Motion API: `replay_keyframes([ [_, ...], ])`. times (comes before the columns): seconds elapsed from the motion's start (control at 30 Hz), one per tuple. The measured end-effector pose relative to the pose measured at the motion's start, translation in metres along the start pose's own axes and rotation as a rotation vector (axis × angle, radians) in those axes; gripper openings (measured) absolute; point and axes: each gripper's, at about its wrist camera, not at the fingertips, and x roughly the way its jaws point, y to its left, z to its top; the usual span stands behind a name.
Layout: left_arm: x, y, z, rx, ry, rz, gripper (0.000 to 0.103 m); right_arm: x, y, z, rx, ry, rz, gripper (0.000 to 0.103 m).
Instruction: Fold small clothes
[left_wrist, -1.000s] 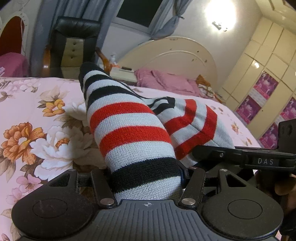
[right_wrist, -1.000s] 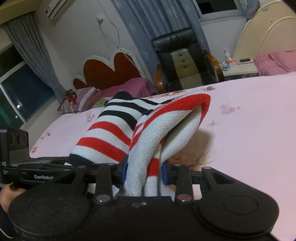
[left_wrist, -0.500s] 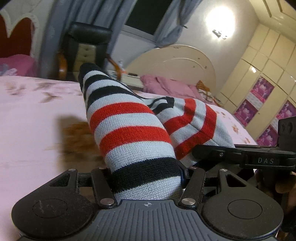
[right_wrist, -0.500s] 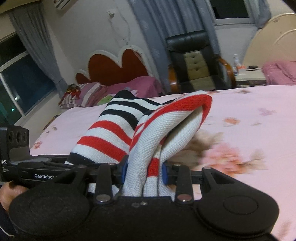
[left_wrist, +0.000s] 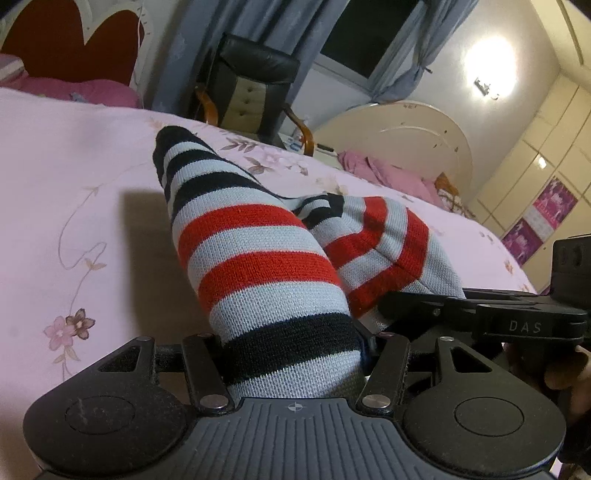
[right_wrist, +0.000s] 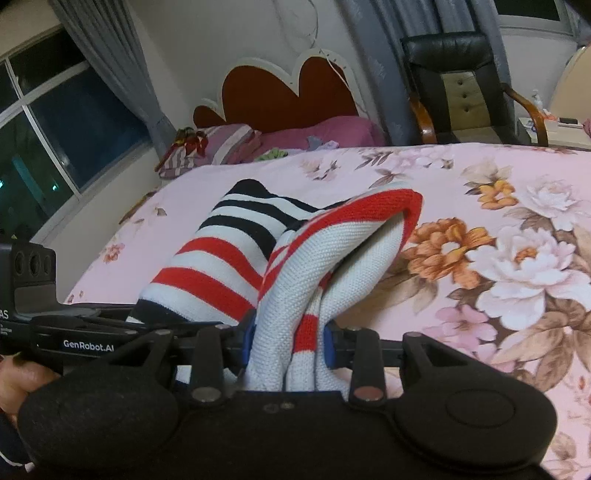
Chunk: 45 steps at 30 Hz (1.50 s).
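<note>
1. Left wrist view: the left tool (left_wrist: 295, 354) is pinching one end of a striped knit garment (left_wrist: 255, 266), red, black and pale bands, bunched thick between its jaws. The garment is held up above the bed (left_wrist: 85, 192), not lying on it. The right tool (left_wrist: 476, 317) pokes in at the right edge with a hand behind it, close alongside.

2. Right wrist view: the right tool (right_wrist: 288, 347) is clamped on the other end of the garment (right_wrist: 332, 266), which loops up and doubles over on itself. The left tool (right_wrist: 77, 332) sits just to the left.

3. Progress, my guess: it's only gathered and carried so far. No neat fold yet, and it hasn't been laid flat on the bedspread.

4. Count: one garment, two tools, one chair (right_wrist: 458, 85). I can't spot any other small clothes on this bed.
</note>
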Motion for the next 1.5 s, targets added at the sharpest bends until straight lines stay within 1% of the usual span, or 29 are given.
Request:
replay_keyframes([
  [0.1, 0.009, 0.005, -0.006, -0.001, -0.003, -0.023, 0.057, 0.004, 0.002, -0.001, -0.002, 0.004, -0.018, 0.033],
  [0.23, 0.028, 0.013, -0.012, -0.01, 0.014, -0.021, 0.058, 0.017, 0.0, -0.008, 0.016, 0.03, -0.046, 0.034],
  [0.27, 0.033, 0.02, -0.014, -0.033, 0.016, -0.013, 0.059, 0.022, -0.007, -0.012, 0.028, 0.043, -0.054, 0.034],
  [0.3, 0.036, 0.028, -0.019, -0.066, 0.014, -0.022, 0.061, 0.027, -0.015, -0.017, 0.049, 0.054, -0.068, 0.035],
  [0.33, 0.037, 0.035, -0.024, -0.095, 0.002, -0.049, 0.061, 0.033, -0.027, -0.023, 0.086, 0.072, -0.079, 0.036],
  [0.37, 0.038, 0.038, -0.027, -0.107, -0.008, -0.065, 0.062, 0.037, -0.038, -0.029, 0.127, 0.085, -0.067, 0.038],
  [0.43, 0.04, 0.038, -0.029, -0.098, -0.016, -0.066, 0.064, 0.037, -0.055, -0.04, 0.204, 0.061, -0.02, 0.04],
  [0.47, 0.041, 0.038, -0.028, -0.093, -0.015, -0.067, 0.064, 0.037, -0.059, -0.043, 0.234, 0.051, -0.002, 0.041],
  [0.53, 0.041, 0.037, -0.028, -0.096, -0.008, -0.076, 0.065, 0.036, -0.06, -0.044, 0.255, 0.046, 0.007, 0.043],
  [0.57, 0.039, 0.039, -0.027, -0.1, -0.004, -0.076, 0.07, 0.035, -0.06, -0.043, 0.263, 0.051, 0.008, 0.046],
  [0.6, 0.035, 0.04, -0.026, -0.098, -0.006, -0.064, 0.08, 0.033, -0.059, -0.041, 0.271, 0.057, 0.0, 0.049],
  [0.63, 0.025, 0.043, -0.024, -0.083, -0.02, -0.035, 0.084, 0.028, -0.057, -0.038, 0.271, 0.052, -0.025, 0.057],
  [0.67, 0.016, 0.044, -0.023, -0.069, -0.043, -0.01, 0.085, 0.02, -0.054, -0.034, 0.258, 0.027, -0.063, 0.061],
  [0.7, 0.007, 0.046, -0.021, -0.056, -0.067, -0.002, 0.085, 0.011, -0.053, -0.03, 0.241, -0.01, -0.089, 0.061],
  [0.73, -0.002, 0.045, -0.017, -0.039, -0.098, 0.011, 0.085, 0.002, -0.054, -0.026, 0.238, -0.042, -0.094, 0.058],
  [0.77, -0.007, 0.043, -0.011, -0.019, -0.129, 0.015, 0.085, -0.006, -0.056, -0.021, 0.243, -0.073, -0.089, 0.05],
  [0.8, -0.011, 0.039, -0.003, 0.006, -0.16, 0.003, 0.085, -0.01, -0.056, -0.014, 0.236, -0.098, -0.094, 0.044],
  [0.83, -0.012, 0.036, 0.004, 0.026, -0.179, -0.012, 0.085, -0.011, -0.054, -0.009, 0.22, -0.112, -0.101, 0.034],
  [0.87, -0.008, 0.03, 0.012, 0.056, -0.183, -0.025, 0.084, -0.01, -0.049, -0.002, 0.187, -0.126, -0.104, 0.029],
  [0.93, 0.008, 0.017, 0.023, 0.111, -0.154, -0.027, 0.081, 0.0, -0.038, 0.008, 0.112, -0.114, -0.128, 0.022],
  [1.0, 0.032, 0.008, 0.028, 0.16, -0.104, -0.019, 0.079, 0.019, -0.028, 0.013, 0.033, -0.073, -0.147, 0.019],
  [1.03, 0.042, 0.006, 0.029, 0.177, -0.072, 0.003, 0.078, 0.028, -0.025, 0.014, -0.01, -0.05, -0.168, 0.018],
  [1.07, 0.056, 0.006, 0.028, 0.196, -0.025, 0.053, 0.076, 0.042, -0.021, 0.014, -0.057, -0.011, -0.219, 0.016],
  [1.1, 0.067, 0.003, 0.024, 0.219, 0.01, 0.103, 0.07, 0.053, -0.023, 0.012, -0.082, 0.029, -0.256, 0.016],
  [1.13, 0.072, -0.001, 0.019, 0.251, 0.001, 0.127, 0.07, 0.058, -0.027, 0.01, -0.091, 0.033, -0.267, 0.015],
  [1.23, 0.073, -0.004, 0.017, 0.264, -0.011, 0.137, 0.07, 0.059, -0.038, 0.009, -0.054, 0.022, -0.259, 0.015],
  [1.37, 0.07, -0.002, 0.017, 0.259, -0.009, 0.124, 0.07, 0.058, -0.036, 0.008, -0.08, 0.023, -0.265, 0.016],
  [1.43, 0.06, -0.001, 0.016, 0.26, -0.014, 0.129, 0.07, 0.052, -0.035, 0.01, -0.056, 0.024, -0.269, 0.016],
  [1.5, 0.047, -0.006, 0.015, 0.243, -0.03, 0.139, 0.07, 0.037, -0.029, 0.009, -0.056, -0.002, -0.266, 0.019],
])
